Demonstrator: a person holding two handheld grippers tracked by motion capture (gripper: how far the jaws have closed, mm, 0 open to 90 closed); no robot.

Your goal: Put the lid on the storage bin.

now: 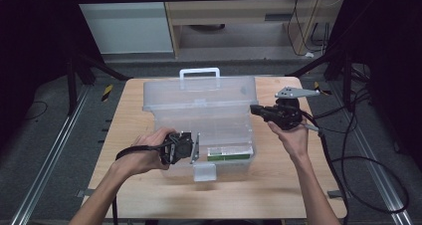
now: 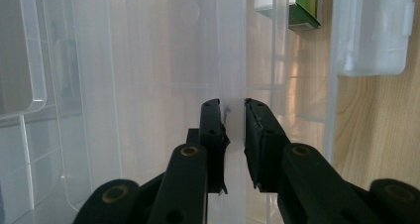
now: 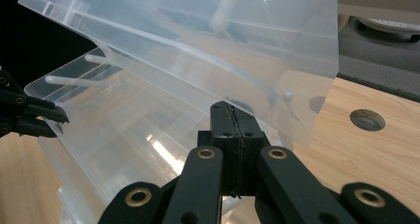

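A clear plastic storage box [image 1: 224, 130] stands on the wooden table [image 1: 144, 190] with its lid [image 1: 199, 93] raised and tilted. Inside, near the front wall, lies a small green-and-white carton [image 1: 229, 153], also seen in the left gripper view as the carton [image 2: 302, 6]. My left gripper [image 1: 193, 148] reaches into the box's front left part. Its jaws stand slightly apart [image 2: 233, 102] with a clear wall of the box between them, a thin gap showing beside one pad. My right gripper [image 1: 255, 109] is shut with nothing in it, its tip [image 3: 233, 107] just under the lid's [image 3: 198, 40] right edge.
The box's latch flap [image 1: 205, 171] hangs over the front wall. A round hole [image 3: 367, 119] sits in the tabletop right of the box. Cables [image 1: 358, 155] trail off the table's right side onto the floor. Black frame legs [image 1: 74, 80] stand at the far corners.
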